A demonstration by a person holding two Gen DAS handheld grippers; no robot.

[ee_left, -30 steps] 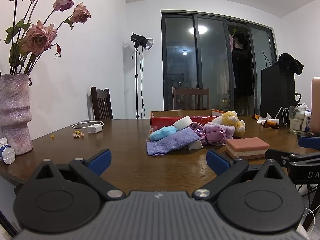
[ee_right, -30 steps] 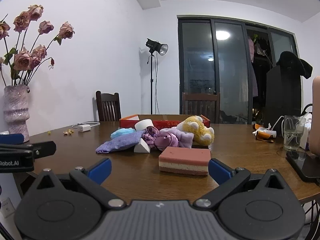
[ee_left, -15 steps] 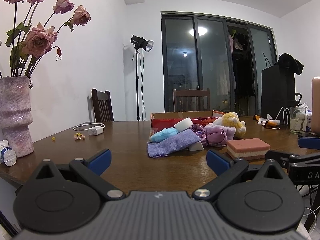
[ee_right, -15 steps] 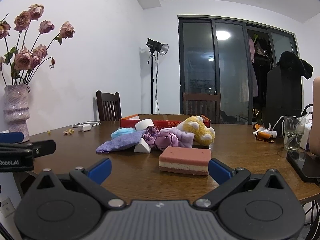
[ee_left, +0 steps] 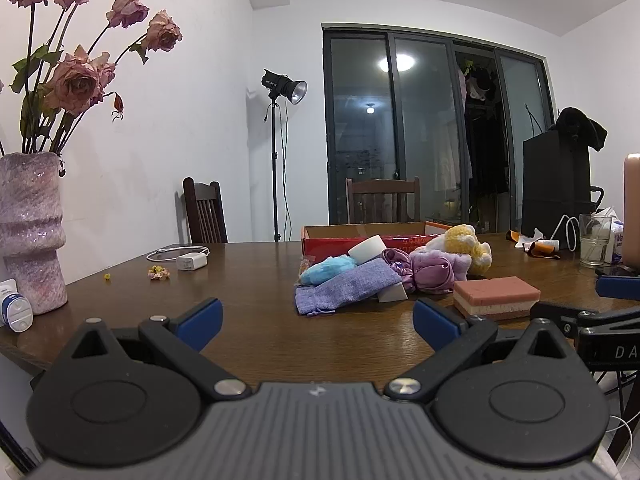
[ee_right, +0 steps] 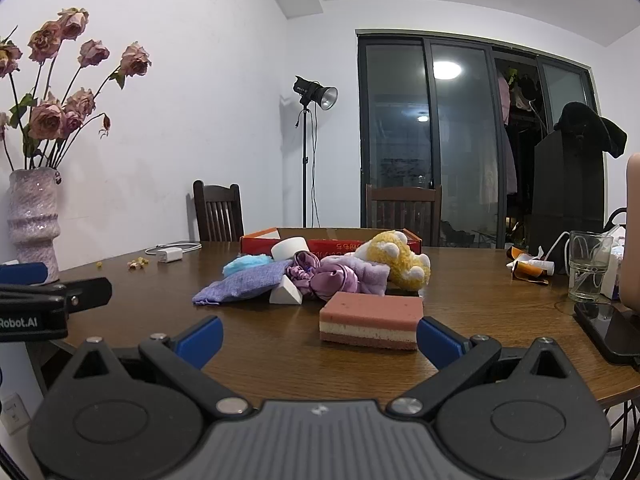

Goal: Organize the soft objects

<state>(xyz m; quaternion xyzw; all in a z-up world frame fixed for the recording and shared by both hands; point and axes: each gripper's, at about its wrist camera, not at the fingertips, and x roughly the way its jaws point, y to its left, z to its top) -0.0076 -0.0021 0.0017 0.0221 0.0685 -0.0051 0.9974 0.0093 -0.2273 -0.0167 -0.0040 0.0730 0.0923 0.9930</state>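
A pile of soft things lies mid-table: a pink layered sponge (ee_right: 372,320), a purple cloth pouch (ee_right: 244,286), a blue fluffy ball (ee_right: 244,266), a white wedge sponge (ee_right: 285,295), a white round sponge (ee_right: 290,248), purple fabric (ee_right: 340,278) and a yellow plush toy (ee_right: 400,260). A shallow red cardboard box (ee_right: 332,242) stands behind them. My left gripper (ee_left: 318,322) is open and empty at the table's near edge; the pouch (ee_left: 346,290) and sponge (ee_left: 496,296) lie ahead of it. My right gripper (ee_right: 320,336) is open and empty, just short of the sponge.
A vase of dried roses (ee_left: 32,232) stands at the left table edge, with a small white device (ee_left: 14,310) beside it. A charger and cable (ee_left: 192,260) lie farther back. A glass (ee_right: 590,266), a tube and a phone (ee_right: 612,330) are at the right. Chairs stand behind the table.
Both views have shifted very slightly; the objects on the table have not moved and both grippers remain open.
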